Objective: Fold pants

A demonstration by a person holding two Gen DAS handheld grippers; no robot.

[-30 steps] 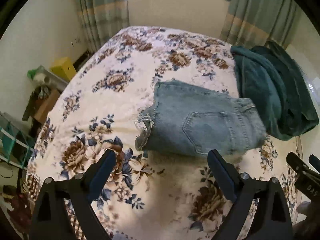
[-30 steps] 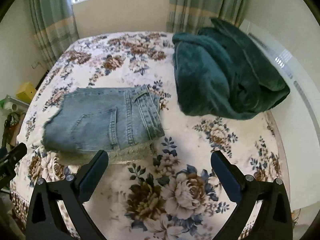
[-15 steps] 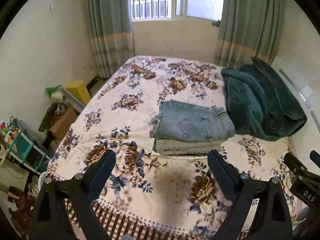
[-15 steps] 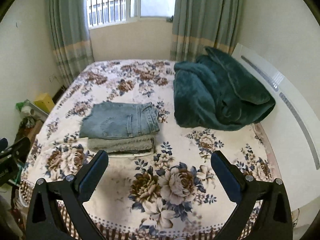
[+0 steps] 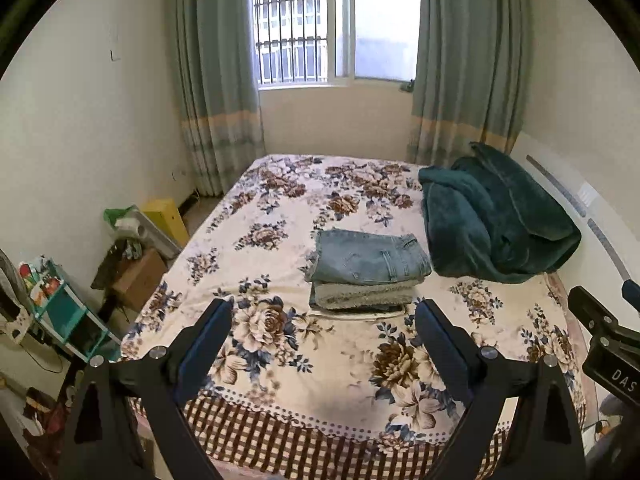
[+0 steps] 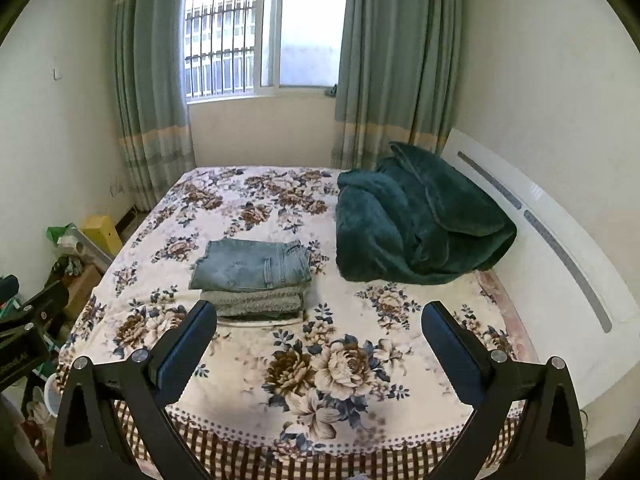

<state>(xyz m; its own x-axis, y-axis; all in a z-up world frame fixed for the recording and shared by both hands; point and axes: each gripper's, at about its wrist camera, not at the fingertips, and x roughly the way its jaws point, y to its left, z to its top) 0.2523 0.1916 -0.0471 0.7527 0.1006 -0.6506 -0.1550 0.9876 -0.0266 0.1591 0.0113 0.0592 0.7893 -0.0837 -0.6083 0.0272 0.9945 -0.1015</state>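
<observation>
Folded light-blue jeans (image 5: 370, 258) lie on top of a small stack of folded clothes (image 5: 362, 296) in the middle of a floral bedspread (image 5: 280, 320). The same jeans (image 6: 252, 266) and stack (image 6: 256, 302) show in the right wrist view. My left gripper (image 5: 322, 324) is open and empty, held back from the bed's near edge, well short of the stack. My right gripper (image 6: 320, 330) is open and empty too, equally far back. The right gripper's body shows at the right edge of the left wrist view (image 5: 608, 340).
A dark green blanket (image 5: 492, 220) is heaped at the right side of the bed against a white headboard (image 6: 560, 256). Boxes, a yellow case (image 5: 166, 220) and a teal shelf (image 5: 64, 320) crowd the floor on the left. A curtained window is behind the bed.
Both grippers have pulled back and up from the stack, so the whole bed and room now show. The jeans lie still on the stack.
</observation>
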